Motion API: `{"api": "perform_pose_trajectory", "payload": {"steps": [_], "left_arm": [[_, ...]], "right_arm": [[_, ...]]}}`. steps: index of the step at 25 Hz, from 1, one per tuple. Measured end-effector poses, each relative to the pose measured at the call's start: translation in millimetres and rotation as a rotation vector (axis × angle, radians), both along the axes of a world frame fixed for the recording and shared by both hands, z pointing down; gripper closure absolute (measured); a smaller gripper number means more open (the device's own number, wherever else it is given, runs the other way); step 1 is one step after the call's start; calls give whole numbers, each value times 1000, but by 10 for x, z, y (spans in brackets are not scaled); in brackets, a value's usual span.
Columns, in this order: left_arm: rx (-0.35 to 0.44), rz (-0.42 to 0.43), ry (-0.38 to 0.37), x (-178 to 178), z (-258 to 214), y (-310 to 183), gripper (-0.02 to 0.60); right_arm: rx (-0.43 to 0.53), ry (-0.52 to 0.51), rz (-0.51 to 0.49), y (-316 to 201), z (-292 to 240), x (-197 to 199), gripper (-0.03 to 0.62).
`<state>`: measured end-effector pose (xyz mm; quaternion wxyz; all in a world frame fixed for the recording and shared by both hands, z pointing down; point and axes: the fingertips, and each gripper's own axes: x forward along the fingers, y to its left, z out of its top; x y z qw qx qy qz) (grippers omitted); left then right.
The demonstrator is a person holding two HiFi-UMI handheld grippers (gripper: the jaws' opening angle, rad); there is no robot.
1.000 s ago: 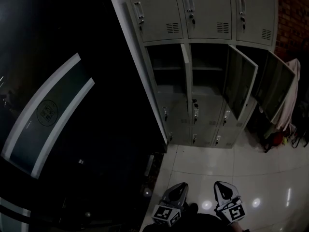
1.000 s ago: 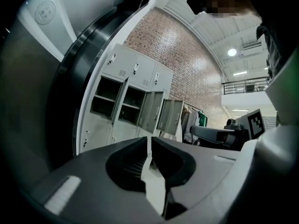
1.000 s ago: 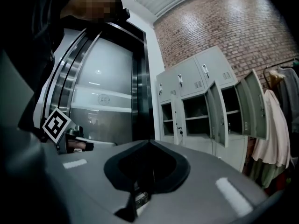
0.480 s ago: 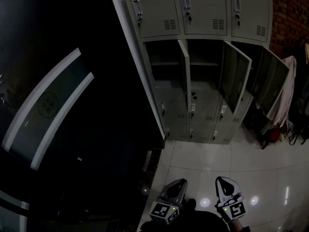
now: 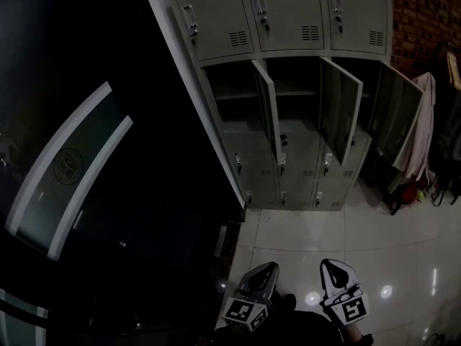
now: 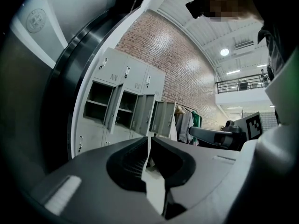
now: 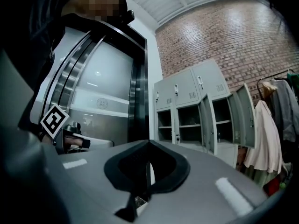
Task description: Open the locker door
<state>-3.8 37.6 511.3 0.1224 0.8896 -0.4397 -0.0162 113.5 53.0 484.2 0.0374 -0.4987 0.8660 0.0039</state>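
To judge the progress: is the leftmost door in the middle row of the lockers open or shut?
Open. The leftmost middle-row door stands swung out, and the shelf inside its compartment shows.

The locker bank (image 5: 288,20) is light grey all over, doors and shelves alike. Right of it the wall (image 5: 425,13) is red-brown brick with pale mortar lines. A white garment (image 5: 416,139) hangs there, next to a green garment (image 6: 196,117). Left of the lockers a black panel (image 5: 144,229) carries two pale curved stripes and a round emblem (image 5: 68,166). Below the lockers the floor tiles (image 5: 346,240) are glossy off-white. The left gripper (image 5: 271,267) and right gripper (image 5: 330,265) are grey, with cubes (image 5: 245,314) patterned in black-and-white squares.
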Motion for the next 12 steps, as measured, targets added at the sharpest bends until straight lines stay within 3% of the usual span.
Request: {"api": "perform_pose_trajectory", "payload": {"steps": [12], "left_arm": [[6,27,-7,155,-5,-129,543]], "right_arm": [[16,-6,5,-121,-11,62,592]]}}
